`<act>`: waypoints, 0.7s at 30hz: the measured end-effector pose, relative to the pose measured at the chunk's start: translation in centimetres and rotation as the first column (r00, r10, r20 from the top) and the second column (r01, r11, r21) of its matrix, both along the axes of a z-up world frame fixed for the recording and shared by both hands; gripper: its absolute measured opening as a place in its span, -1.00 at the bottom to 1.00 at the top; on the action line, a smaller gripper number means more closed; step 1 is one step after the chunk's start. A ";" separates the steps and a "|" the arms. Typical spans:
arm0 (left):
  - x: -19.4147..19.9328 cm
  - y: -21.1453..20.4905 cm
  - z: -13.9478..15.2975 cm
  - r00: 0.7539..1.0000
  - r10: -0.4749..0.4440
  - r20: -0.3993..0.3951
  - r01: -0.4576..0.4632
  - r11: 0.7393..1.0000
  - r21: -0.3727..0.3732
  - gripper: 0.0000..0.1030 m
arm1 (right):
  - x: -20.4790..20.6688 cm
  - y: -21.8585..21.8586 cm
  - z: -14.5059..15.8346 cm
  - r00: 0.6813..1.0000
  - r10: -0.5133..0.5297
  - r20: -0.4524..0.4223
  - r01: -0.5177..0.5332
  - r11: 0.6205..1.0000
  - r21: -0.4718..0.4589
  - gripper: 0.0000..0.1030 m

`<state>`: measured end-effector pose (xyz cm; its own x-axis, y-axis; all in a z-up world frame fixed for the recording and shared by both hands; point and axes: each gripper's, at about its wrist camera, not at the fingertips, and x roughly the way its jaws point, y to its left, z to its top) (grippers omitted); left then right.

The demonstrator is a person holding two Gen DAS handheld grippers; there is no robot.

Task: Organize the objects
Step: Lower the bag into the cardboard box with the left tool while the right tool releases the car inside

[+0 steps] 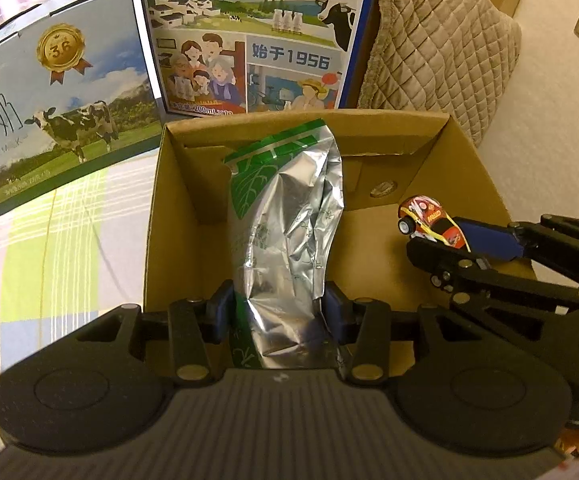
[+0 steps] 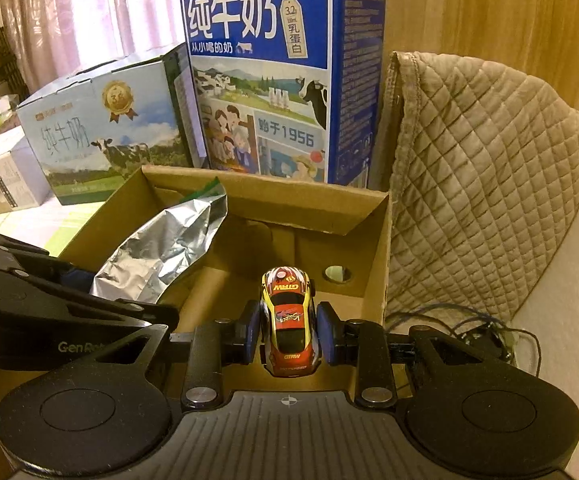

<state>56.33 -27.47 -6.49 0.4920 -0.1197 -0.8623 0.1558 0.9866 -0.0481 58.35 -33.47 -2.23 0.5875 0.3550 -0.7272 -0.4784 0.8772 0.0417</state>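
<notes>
Left wrist: left gripper [image 1: 279, 314] pinching silver-green foil pouch [image 1: 289, 236], held over open cardboard box [image 1: 157, 216], left half. Right wrist: right gripper [image 2: 288, 338] clamped on red-yellow toy car [image 2: 289, 320], inside box [image 2: 377, 272] near its right wall; blue milk carton [image 2: 273, 92] behind.

Foil pouch [image 1: 289, 216]: crinkled, shiny silver. Cardboard box [image 1: 485, 184]: matt brown. Toy car [image 2: 290, 324]: glossy paint. Quilted cover [image 2: 485, 184]: soft beige cloth.
</notes>
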 end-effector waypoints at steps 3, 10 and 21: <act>0.2 -0.1 -0.1 1.000 -0.004 0.002 0.004 1.000 0.005 -0.19 | 0.2 0.1 0.0 1.000 0.001 0.000 -0.001 1.000 0.000 -0.47; 0.4 -0.2 -0.2 1.000 -0.006 0.025 0.006 1.000 0.026 -0.08 | 0.6 0.2 -0.1 1.000 0.004 0.003 -0.004 1.000 -0.001 -0.47; 0.6 0.0 0.1 0.999 -0.012 0.053 0.010 0.999 0.051 0.17 | 0.7 -0.1 -0.1 1.000 -0.006 0.010 0.006 1.000 0.014 -0.47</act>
